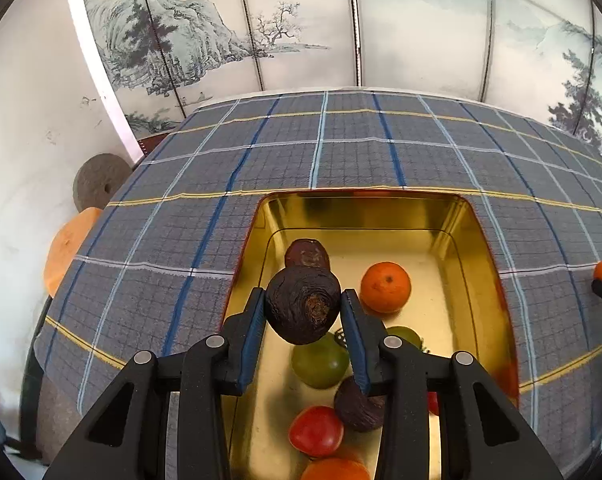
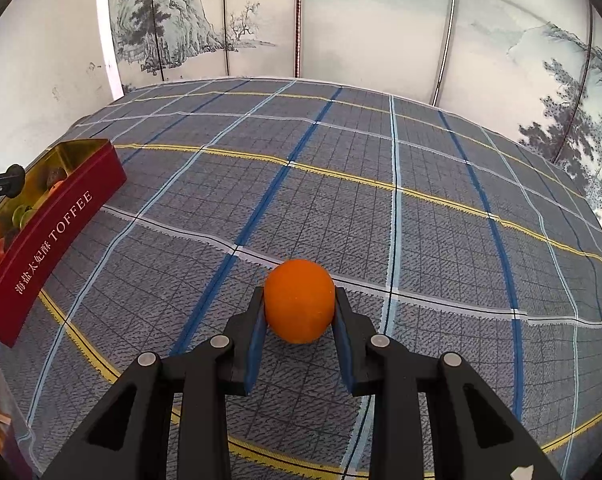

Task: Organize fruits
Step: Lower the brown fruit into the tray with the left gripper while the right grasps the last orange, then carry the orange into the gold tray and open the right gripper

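- dark wrinkled passion fruit (image 1: 303,304) clamped in left gripper (image 1: 304,308), above gold tin (image 1: 477,240)
- tin holds orange (image 1: 385,287), green fruit (image 1: 320,364), red fruit (image 1: 316,431), other dark fruits
- smooth orange fruit (image 2: 299,300) pinched in right gripper (image 2: 299,312), over tablecloth

Bright, even daylight through two fisheye lenses, sharp at centre and bent at the rim

Soft, diffuse light fills both views, and the pale painted screen (image 1: 301,32) behind the checked tablecloth (image 2: 381,200) looks slightly washed out. The gold tin (image 1: 269,208) is the one glare spot: its inner walls mirror the light and the fruit colours, with a faint shadow beneath each fruit inside it. Straight cloth lines bow strongly outward from the tin towards the frame edges, where black vignette corners close in. Near the tin the focus is crisp; the far left edge beyond the cloth softens into blur
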Motion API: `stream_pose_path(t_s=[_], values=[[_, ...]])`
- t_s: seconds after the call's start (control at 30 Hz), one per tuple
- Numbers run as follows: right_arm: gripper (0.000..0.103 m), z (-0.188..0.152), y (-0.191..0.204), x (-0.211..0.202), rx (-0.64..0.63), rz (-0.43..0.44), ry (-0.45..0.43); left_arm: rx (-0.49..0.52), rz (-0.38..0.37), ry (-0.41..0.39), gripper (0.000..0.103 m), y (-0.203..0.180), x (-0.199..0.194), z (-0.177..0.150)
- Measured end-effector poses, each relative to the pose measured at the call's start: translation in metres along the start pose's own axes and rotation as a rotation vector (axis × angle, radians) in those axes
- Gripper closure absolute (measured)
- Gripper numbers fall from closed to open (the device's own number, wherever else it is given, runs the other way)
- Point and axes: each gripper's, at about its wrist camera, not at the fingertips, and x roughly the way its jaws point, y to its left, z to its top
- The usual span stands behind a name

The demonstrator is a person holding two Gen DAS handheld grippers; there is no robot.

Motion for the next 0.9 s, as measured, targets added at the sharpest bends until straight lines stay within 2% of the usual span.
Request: stream_pose_path(t_s=[0.17,0.3,0.53,0.7,0.83,0.9], values=[[0.075,0.0,0.0,0.001,0.0,-0.001,0.003,0.007,0.013,-0.009,0.061,0.0,0.002,0.003],[0.075,0.0,-0.001,0.001,0.001,-0.001,0.003,0.02,0.03,-0.037,0.043,-0.002,-0.002,0.006],[0.075,0.0,-0.001,0.001,0.0,-0.001,0.003,0.038,0.054,-0.068,0.036,-0.007,-0.014,0.006],[0.075,0.0,-0.001,0.001,0.0,-0.001,0.002,0.022,0.061,-0.09,0.033,-0.009,-0.035,-0.002],[0.075,0.0,-0.001,0.001,0.0,0.0,0.003,-0.003,0.069,-0.124,0.023,-0.007,-0.058,-0.011],[0.075,0.0,-0.001,0.001,-0.002,-0.002,0.004,-0.02,0.065,-0.137,0.023,-0.005,-0.071,-0.016]])
